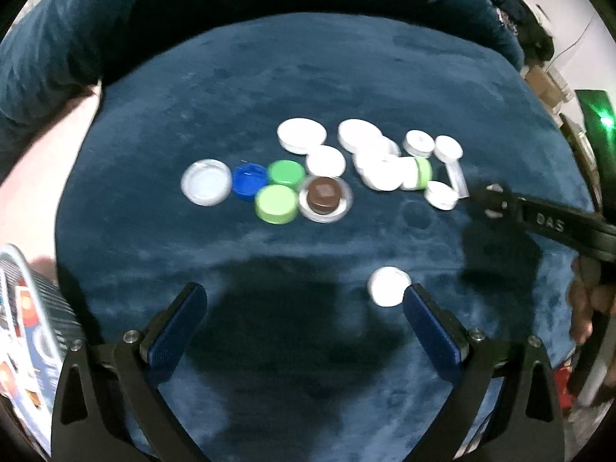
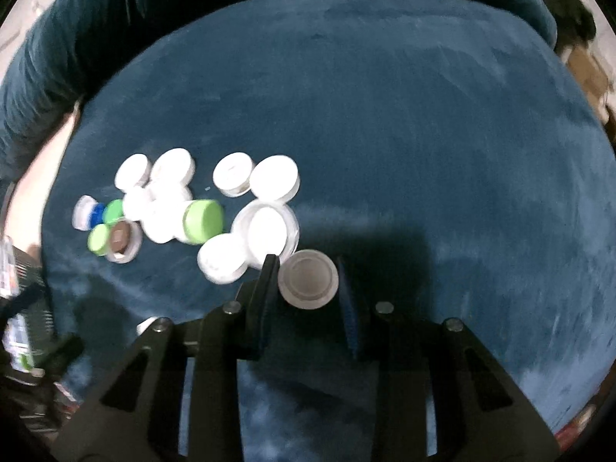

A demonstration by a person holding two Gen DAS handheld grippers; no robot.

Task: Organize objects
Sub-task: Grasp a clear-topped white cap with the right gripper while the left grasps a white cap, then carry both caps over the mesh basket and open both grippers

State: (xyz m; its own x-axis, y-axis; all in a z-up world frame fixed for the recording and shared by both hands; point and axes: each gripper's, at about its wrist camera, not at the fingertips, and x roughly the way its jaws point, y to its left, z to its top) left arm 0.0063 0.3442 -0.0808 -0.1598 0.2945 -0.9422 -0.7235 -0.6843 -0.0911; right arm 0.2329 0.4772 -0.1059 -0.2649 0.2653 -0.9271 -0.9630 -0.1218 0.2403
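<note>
Several bottle caps lie in a cluster on a dark blue plush surface: white caps, two green caps, a blue cap and a brown cap in a clear lid. One white cap lies alone just off my left gripper's right fingertip. My left gripper is open and empty. My right gripper is shut on a translucent white cap, held above the surface right of the cluster. It also shows in the left wrist view.
A printed box or packet sits at the left edge. A person in a dark blue top sits behind the surface. A box and a green light are at the far right.
</note>
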